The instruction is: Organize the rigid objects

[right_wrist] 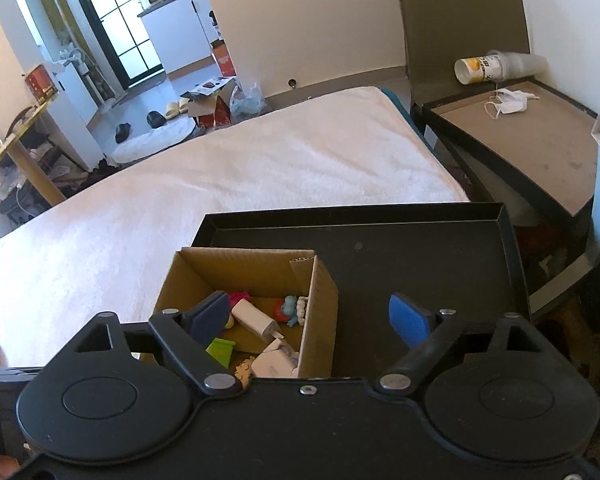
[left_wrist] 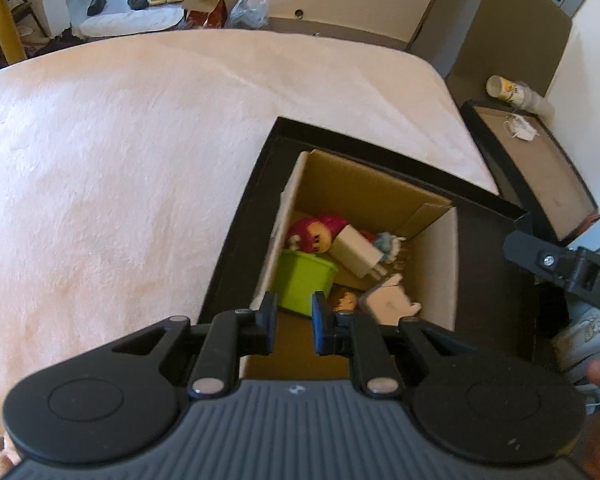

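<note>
Hovering over the cardboard box (left_wrist: 380,200), my left tongs (left_wrist: 293,322) sit nearly together, a narrow gap between the pads and nothing in it. My right tongs (right_wrist: 312,320) stand wide apart and empty, one blue pad (right_wrist: 406,320) above the black tray (right_wrist: 420,256), the other over the box's open top. The box stands on that tray, on the bed (right_wrist: 260,160), and holds a white charger (left_wrist: 358,252), a green cup (left_wrist: 304,286), a red-haired figure (left_wrist: 318,232) and other small toys.
</note>
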Demonstrator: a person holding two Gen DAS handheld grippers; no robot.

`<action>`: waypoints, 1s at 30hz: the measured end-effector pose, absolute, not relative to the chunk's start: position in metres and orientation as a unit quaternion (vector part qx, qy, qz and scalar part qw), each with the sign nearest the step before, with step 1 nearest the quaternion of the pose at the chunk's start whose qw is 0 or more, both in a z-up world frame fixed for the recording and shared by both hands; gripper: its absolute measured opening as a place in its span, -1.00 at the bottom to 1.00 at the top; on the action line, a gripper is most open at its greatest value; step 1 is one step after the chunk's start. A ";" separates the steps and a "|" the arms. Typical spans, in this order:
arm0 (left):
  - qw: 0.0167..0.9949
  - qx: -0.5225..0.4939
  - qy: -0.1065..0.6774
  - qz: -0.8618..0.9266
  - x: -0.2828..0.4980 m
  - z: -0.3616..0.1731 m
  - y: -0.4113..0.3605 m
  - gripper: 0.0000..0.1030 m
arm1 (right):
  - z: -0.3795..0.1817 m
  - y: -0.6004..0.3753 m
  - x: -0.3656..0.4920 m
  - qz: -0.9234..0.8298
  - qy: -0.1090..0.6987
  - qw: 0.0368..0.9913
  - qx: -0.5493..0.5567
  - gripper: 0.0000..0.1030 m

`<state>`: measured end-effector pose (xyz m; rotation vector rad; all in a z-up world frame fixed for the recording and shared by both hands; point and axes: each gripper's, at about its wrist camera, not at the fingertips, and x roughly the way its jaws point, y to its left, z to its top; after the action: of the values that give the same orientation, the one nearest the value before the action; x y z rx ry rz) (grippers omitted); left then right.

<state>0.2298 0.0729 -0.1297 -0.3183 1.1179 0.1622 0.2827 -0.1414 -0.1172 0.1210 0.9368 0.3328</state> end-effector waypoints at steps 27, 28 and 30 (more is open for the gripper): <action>0.875 -0.117 0.465 0.061 0.183 -0.060 0.007 0.59 | -0.074 -0.223 0.228 0.159 0.409 0.891 0.113 1.00; 0.877 -0.116 0.462 0.062 0.180 -0.058 0.006 0.64 | -0.071 -0.224 0.226 0.159 0.408 0.892 0.114 1.00; 0.880 -0.113 0.457 0.062 0.175 -0.054 0.003 0.66 | -0.068 -0.226 0.222 0.159 0.405 0.893 0.113 1.00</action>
<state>0.1753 0.0032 -0.0539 -0.2361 0.9532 0.1293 0.2221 -0.2260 -0.0681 0.2353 0.8395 0.3290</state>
